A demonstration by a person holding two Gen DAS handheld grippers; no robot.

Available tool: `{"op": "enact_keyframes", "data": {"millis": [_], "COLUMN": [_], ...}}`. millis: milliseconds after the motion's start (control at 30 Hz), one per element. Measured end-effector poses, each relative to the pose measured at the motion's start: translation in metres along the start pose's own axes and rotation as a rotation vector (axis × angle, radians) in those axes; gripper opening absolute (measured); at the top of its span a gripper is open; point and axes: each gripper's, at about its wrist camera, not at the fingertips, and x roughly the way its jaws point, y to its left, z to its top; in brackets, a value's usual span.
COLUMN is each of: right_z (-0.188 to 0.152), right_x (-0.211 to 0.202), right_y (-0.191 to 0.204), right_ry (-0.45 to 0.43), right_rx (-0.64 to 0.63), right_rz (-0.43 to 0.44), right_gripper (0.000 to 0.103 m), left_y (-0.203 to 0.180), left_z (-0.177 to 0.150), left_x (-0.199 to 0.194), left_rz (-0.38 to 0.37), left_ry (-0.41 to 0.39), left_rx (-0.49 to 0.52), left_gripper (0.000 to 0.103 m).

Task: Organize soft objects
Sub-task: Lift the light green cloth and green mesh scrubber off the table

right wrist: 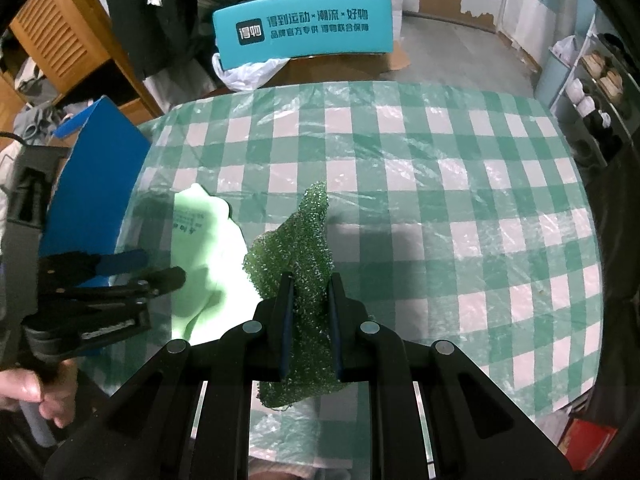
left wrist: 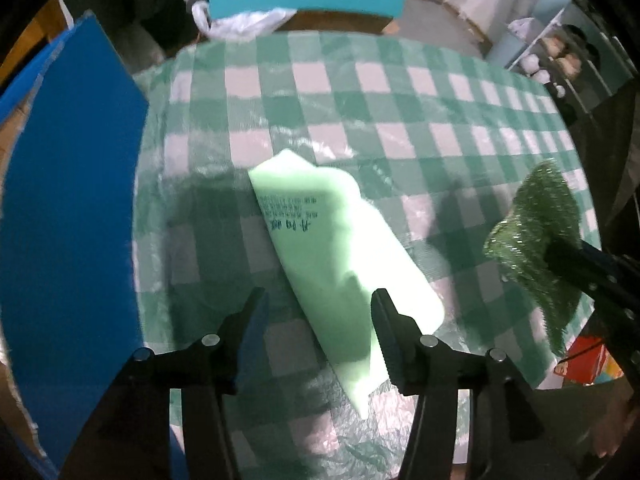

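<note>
A pale green soft pack (left wrist: 340, 264) with dark print lies slanted on the checked tablecloth (left wrist: 400, 92); it also shows in the right wrist view (right wrist: 208, 264). My left gripper (left wrist: 318, 300) is open just above its near end, one finger on each side. My right gripper (right wrist: 310, 280) is shut on a dark green mesh scrubbing cloth (right wrist: 300, 240) and holds it above the table, right of the pack. The cloth (left wrist: 540, 232) and the right gripper also show at the right of the left wrist view.
A blue box (left wrist: 68, 200) stands at the table's left edge, also in the right wrist view (right wrist: 96, 176). A teal sign (right wrist: 304, 32) and a white plastic bag (right wrist: 244, 72) lie beyond the far edge. Shelves (right wrist: 592, 92) stand at the right.
</note>
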Motion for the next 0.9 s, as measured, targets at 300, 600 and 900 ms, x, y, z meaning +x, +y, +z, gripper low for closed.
{"op": "enact_keyframes", "data": {"millis": [300,600,900], "right_z": [-0.002,-0.005,-0.006], "right_x": [0.006,0.008,0.006], "right_y": [-0.009,-0.017,-0.022], "right_ry": [0.011,0.019,0.012], "right_rx": [0.018,0.033,0.048], "right_rz": [0.007,0.016,0.021], "right_gripper": [0.014,0.014,0.014], "left_y": [-0.016,-0.046,-0.076], "left_z": [0.004,0.007,0.002], "left_x": [0.022,0.035,0.044], "left_rz": [0.048,0.101,0.161], "left_ry": [0.022,0.03,0.014], "left_rx": [-0.007,0.048,0.155], "left_gripper": [0.068,0.082,0.077]}}
